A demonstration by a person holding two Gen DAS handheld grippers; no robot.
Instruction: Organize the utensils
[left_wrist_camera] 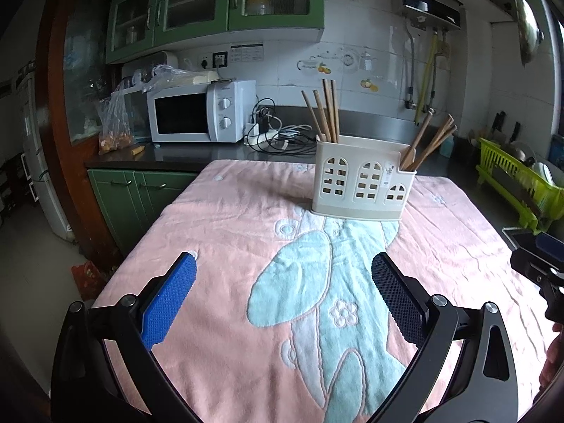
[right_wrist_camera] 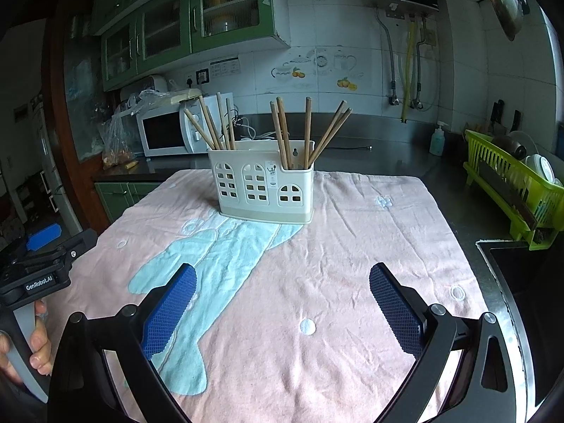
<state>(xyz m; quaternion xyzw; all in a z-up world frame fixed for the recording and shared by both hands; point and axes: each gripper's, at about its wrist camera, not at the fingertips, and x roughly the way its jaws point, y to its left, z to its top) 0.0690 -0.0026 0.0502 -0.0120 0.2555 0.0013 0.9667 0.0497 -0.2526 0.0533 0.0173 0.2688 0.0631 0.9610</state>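
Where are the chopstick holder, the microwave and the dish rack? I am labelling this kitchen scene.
chopstick holder (right_wrist_camera: 262,190), right wrist view, on its front wall with the window cutouts.
microwave (left_wrist_camera: 179,114), left wrist view, on its dark door glass.
dish rack (right_wrist_camera: 507,176), right wrist view, on its green slatted side.

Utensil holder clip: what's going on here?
A person holds a gripper in each hand above a pink towel. Left gripper and right gripper are both open and empty. The chopsticks all stand in the cream holder, in its left and right compartments; none lie on the towel.
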